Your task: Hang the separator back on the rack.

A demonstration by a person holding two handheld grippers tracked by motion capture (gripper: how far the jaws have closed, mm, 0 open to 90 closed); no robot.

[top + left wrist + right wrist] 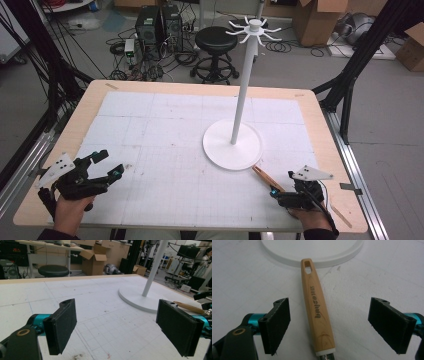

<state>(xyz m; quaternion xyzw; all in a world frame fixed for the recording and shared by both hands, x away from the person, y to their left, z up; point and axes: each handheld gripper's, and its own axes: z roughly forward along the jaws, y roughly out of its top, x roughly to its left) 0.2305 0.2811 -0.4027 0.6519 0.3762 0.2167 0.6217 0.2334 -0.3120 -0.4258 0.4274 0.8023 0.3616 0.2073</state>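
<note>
White gridded table (165, 150); wooden handle (317, 307) points at stand base (312, 252), between gaping right claw (337, 325).

The high view looks down on the table (125, 95); both gripper views, low, share the stand (140, 298).

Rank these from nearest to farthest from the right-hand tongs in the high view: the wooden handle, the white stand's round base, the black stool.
1. The light wooden handle, lying on the table right at the open right tongs, just up and left of them.
2. The white stand's round flat base, mid-table, farther up and left.
3. The black round stool, on the floor beyond the table's far edge.
</note>
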